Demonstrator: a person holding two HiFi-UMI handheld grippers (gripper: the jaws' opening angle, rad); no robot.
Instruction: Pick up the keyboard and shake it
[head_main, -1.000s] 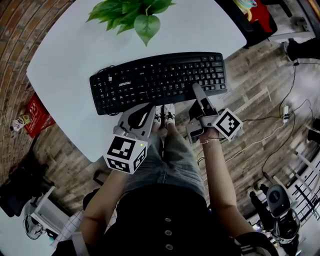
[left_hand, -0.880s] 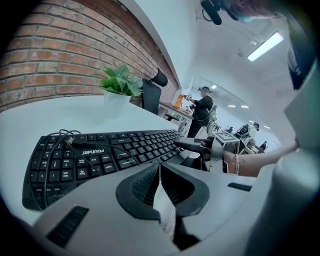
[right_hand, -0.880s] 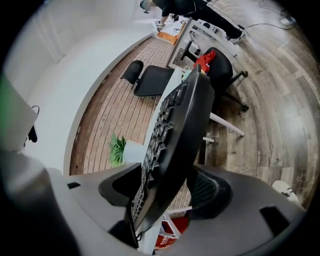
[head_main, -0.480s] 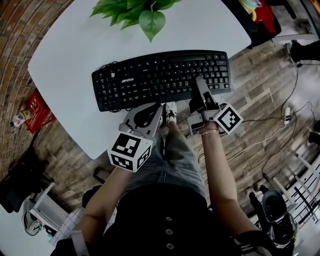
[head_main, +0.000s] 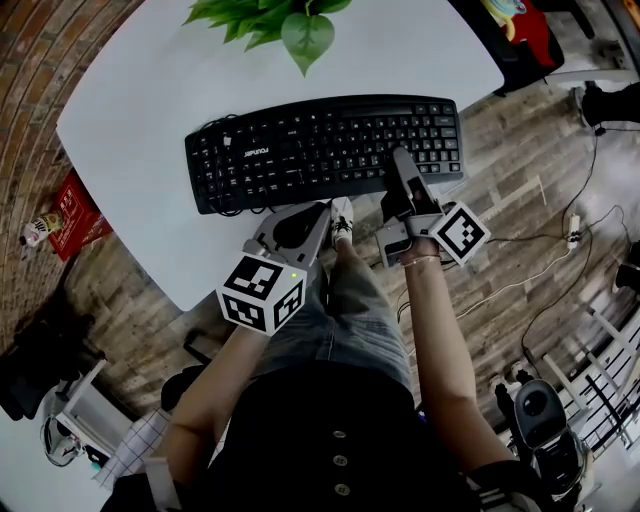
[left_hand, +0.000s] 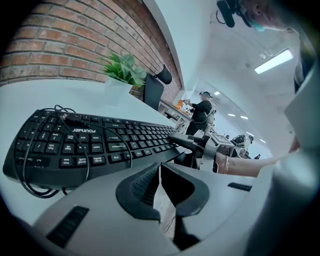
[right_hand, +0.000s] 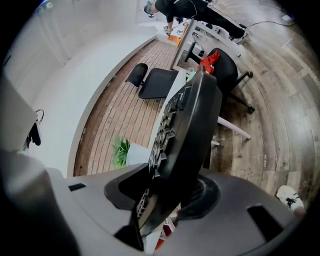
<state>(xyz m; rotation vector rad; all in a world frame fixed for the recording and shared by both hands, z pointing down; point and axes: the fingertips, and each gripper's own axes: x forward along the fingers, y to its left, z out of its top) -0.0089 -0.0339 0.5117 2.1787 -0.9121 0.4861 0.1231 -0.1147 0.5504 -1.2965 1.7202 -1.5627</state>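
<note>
A black keyboard (head_main: 320, 150) lies flat on the white table (head_main: 130, 120), its cable coiled over its left end (left_hand: 55, 112). My right gripper (head_main: 402, 172) reaches over the keyboard's front right edge. In the right gripper view the keyboard (right_hand: 185, 130) fills the gap of the right gripper (right_hand: 175, 176). One jaw rests on the keys and the other sits under the base. Those jaws have just been closing. My left gripper (head_main: 318, 212) sits at the table's front edge, just short of the keyboard (left_hand: 100, 145). The left gripper (left_hand: 160, 166) is shut with nothing in it.
A potted plant (head_main: 290, 20) stands behind the keyboard at the table's far side. Wooden floor with cables lies to the right, and a red packet (head_main: 70, 215) lies on the floor at the left. A black chair (right_hand: 155, 82) stands further off.
The right gripper's jaws have drawn in onto the keyboard's front right edge. The left gripper has rolled slightly in place. The keyboard still lies on the table.
</note>
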